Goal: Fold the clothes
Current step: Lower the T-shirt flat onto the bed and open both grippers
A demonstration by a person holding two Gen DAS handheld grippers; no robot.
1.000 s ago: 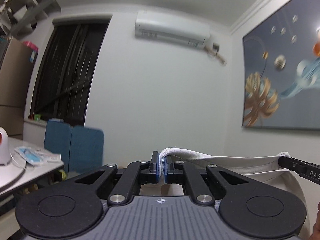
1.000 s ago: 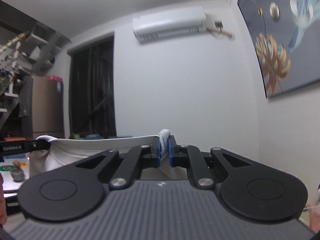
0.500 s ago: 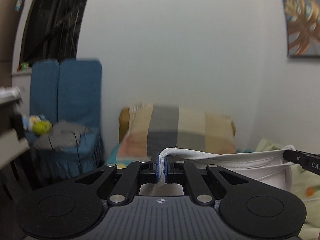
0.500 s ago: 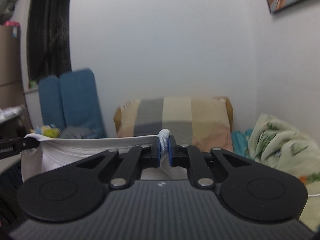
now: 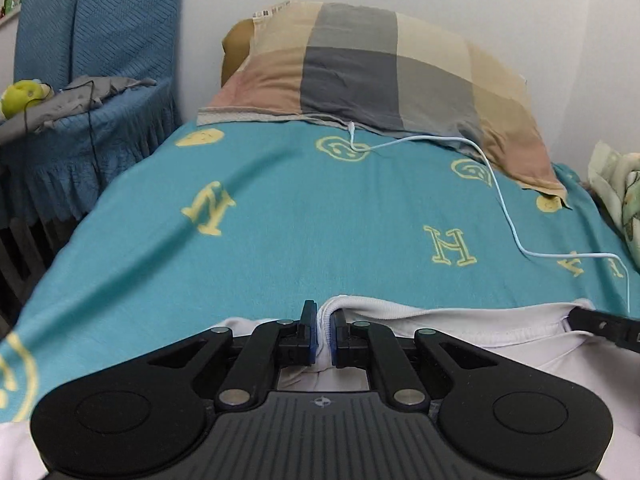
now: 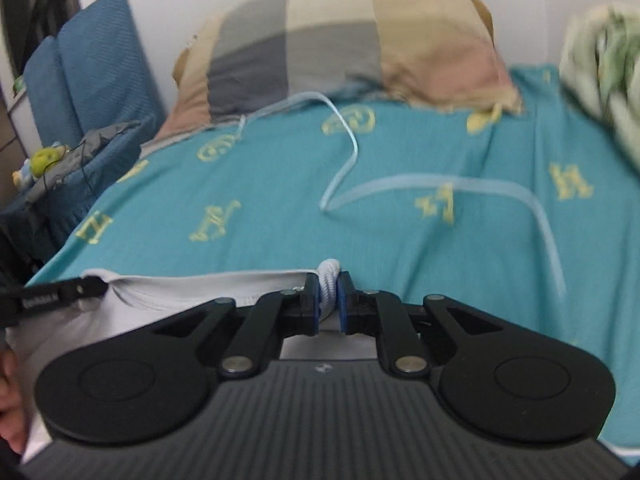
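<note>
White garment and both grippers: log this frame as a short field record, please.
garment: white garment, hem stretched between both grippers
left gripper: shut on the hem
right gripper: shut on the hem
surface: teal bedsheet with yellow letters
cable: pale cable lying loose on the sheet
pillow: checked pillow at the far end

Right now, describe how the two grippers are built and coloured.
Both the left gripper and the right gripper are matte black, with blue pads inside two slim fingers, silver rivets on linked arms, round discs either side, and a ribbed grey body bearing a small emblem.
</note>
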